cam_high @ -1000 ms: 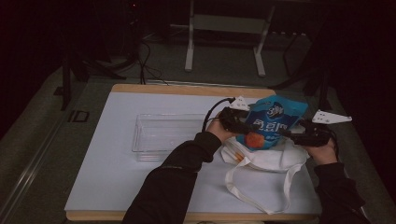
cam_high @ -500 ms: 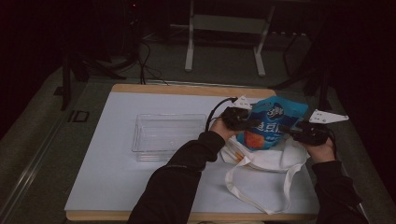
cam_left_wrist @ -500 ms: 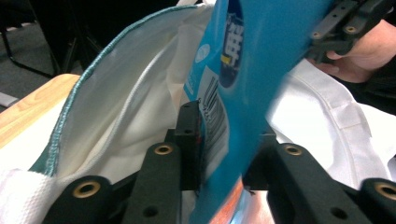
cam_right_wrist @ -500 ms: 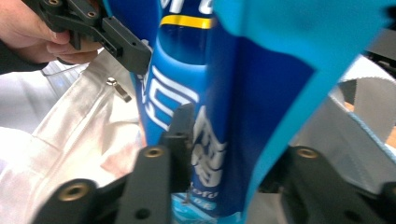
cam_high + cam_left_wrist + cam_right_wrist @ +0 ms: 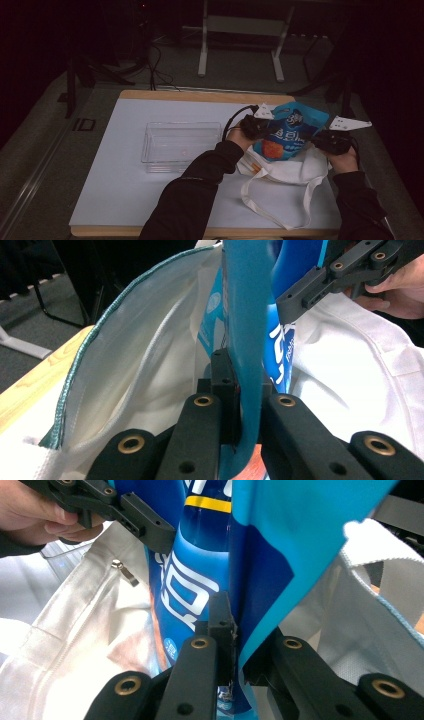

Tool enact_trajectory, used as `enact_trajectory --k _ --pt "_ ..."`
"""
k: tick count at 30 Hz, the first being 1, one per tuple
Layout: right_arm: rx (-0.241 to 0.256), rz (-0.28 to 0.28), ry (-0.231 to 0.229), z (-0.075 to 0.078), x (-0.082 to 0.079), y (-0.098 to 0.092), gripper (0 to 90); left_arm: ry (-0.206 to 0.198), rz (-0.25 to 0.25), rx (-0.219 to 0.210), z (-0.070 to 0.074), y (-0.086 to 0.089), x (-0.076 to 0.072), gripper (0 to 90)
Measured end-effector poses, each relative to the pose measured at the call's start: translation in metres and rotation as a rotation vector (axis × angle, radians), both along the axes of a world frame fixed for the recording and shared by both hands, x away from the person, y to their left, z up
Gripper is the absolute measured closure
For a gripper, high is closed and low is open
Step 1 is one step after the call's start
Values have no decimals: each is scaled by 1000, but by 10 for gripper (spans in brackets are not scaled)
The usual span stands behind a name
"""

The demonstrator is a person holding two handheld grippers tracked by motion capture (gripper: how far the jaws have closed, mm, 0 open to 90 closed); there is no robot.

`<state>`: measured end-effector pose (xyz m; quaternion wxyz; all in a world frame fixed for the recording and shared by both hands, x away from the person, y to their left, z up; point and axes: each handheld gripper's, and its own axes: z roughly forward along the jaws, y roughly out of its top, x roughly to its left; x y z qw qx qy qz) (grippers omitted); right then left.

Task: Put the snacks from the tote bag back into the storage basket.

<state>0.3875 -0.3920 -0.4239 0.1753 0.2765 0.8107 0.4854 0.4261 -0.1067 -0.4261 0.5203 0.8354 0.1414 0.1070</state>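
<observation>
Covering the right end of the white table beside a clear tray, a white tote bag lies under a blue snack bag pinched at opposite edges by the left gripper and right gripper.

The high view looks down from afar; both tool views face the blue bag closely from opposite sides.
</observation>
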Motion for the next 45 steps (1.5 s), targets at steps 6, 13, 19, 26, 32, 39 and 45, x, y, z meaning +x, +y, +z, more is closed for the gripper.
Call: enact_trajectory --k 6,13,19,26,32,39,45 --pt "10 0 -2 8 -1 -1 874 -5 -2 -8 8 0 -1 899" --pt "31 6 -22 24 -6 -4 885 -16 -17 -27 25 0 -4 900" --pt "36 17 -42 40 -11 -6 887 -58 -26 -26 42 0 -12 900" --pt "40 32 -71 63 -18 -6 890 -82 -39 -36 65 4 -18 900" --pt "41 57 -93 80 -23 -2 890 -83 -57 -53 81 13 -23 900" --pt "39 89 -107 96 -28 6 891 -111 -65 -41 97 23 -34 900" --pt "47 124 -125 108 -32 17 892 -116 -74 -44 110 38 -41 900"
